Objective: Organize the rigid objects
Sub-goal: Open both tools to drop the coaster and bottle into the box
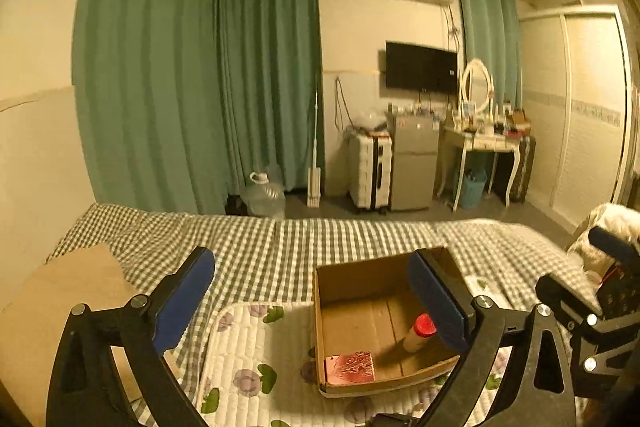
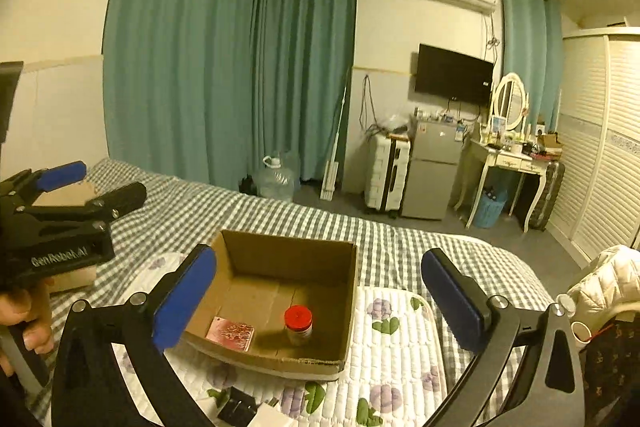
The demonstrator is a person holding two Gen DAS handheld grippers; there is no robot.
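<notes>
Between picks, by the look of it: left claw [image 1: 310, 301] and right claw [image 2: 318, 297] both released, empty. Red-capped jar [image 2: 298, 324] upright in cardboard box [image 2: 288, 251] on bed, red card [image 2: 231, 335] at its 9 o'clock. Next item needed; small dark object [image 2: 237, 408] at 6 o'clock

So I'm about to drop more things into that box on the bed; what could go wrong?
The red-capped jar stands upright inside the cardboard box, beside the pink card; another item dropped in could topple it. The box rests on a soft quilted mat, so pressing a wall might tip or slide it.
</notes>
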